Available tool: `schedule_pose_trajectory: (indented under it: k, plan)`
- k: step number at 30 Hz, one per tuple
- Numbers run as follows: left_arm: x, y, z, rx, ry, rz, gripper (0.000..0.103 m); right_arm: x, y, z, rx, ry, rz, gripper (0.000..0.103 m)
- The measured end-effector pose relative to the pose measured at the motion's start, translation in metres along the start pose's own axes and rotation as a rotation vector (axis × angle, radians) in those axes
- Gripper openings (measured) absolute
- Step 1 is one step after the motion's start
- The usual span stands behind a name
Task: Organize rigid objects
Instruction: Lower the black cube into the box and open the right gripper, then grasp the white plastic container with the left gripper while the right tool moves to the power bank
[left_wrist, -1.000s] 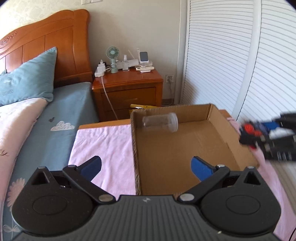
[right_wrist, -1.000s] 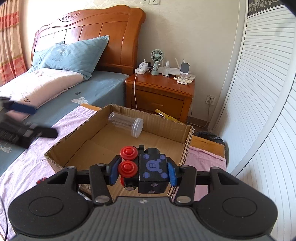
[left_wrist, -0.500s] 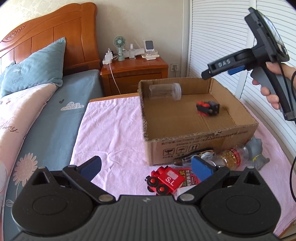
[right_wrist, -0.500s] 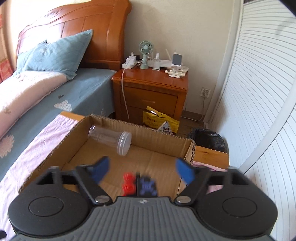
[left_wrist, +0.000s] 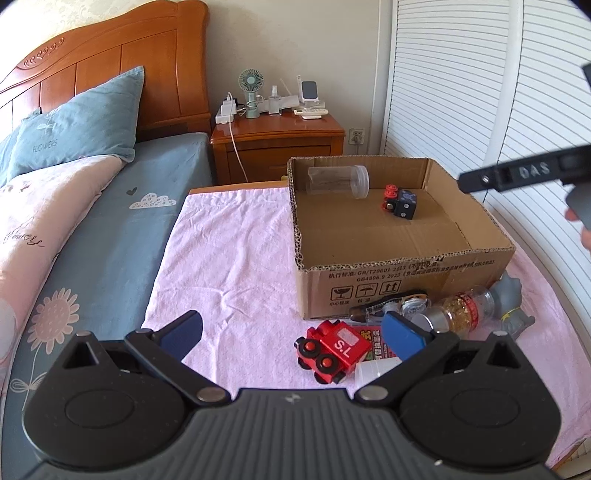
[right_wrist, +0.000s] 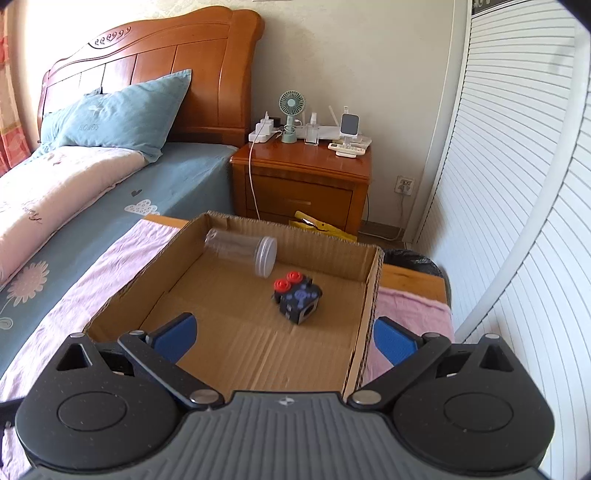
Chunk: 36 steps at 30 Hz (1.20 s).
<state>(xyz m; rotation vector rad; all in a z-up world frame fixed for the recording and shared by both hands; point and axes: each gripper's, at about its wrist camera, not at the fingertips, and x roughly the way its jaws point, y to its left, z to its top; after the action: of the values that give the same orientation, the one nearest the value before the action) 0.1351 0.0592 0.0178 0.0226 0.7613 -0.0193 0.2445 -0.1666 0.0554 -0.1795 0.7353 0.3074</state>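
A cardboard box (left_wrist: 406, 273) stands on the pink cloth and also shows in the right wrist view (right_wrist: 369, 295). Inside lie a clear plastic jar (left_wrist: 338, 180) (right_wrist: 243, 250) on its side and a black toy block with red wheels (left_wrist: 400, 202) (right_wrist: 297, 301). My left gripper (left_wrist: 291, 332) is open and empty, low over the cloth, with a red toy train (left_wrist: 332, 350) between its fingers. My right gripper (right_wrist: 284, 338) is open and empty above the box's near right corner.
In front of the box lie a bottle of yellow beads (left_wrist: 458, 308), a grey figure (left_wrist: 511, 301), a dark pen-like object (left_wrist: 388, 301), a red packet (left_wrist: 376, 343) and a white cap (left_wrist: 373, 371). A bed (left_wrist: 92, 221) is left, a nightstand (left_wrist: 277, 147) behind.
My right gripper opened and dropped the black toy block into the box, then rose. My left gripper drew back from over the box to the items in front of it.
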Motion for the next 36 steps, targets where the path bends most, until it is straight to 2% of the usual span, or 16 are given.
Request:
schedule_pose_trajectory:
  k: [6,13,15,19,24,31,36]
  plan:
    - [-0.005,-0.004,-0.007,0.002,0.009,-0.001,0.102,-0.016,0.003,-0.041,0.021,0.01,-0.004,0.103]
    - [-0.009,-0.011,-0.014,0.005,0.019,-0.017,0.102,-0.008,-0.01,-0.08,0.095,0.068,-0.109,0.103]
    - [-0.009,-0.013,-0.015,0.01,0.023,-0.019,0.102,-0.005,-0.014,-0.093,0.111,0.084,-0.116,0.103]
    - [-0.007,-0.017,-0.018,0.019,0.037,-0.027,0.102,-0.005,-0.018,-0.119,0.116,0.112,-0.078,0.103]
    - [0.001,-0.026,-0.021,0.027,0.073,-0.078,0.102,-0.009,-0.017,-0.141,0.078,0.144,-0.06,0.103]
    - [0.012,-0.042,-0.025,0.045,0.12,-0.108,0.102,-0.009,-0.021,-0.158,-0.01,0.186,-0.082,0.103]
    - [0.023,-0.055,-0.028,0.048,0.162,-0.144,0.102,-0.012,-0.017,-0.17,-0.025,0.187,-0.021,0.103]
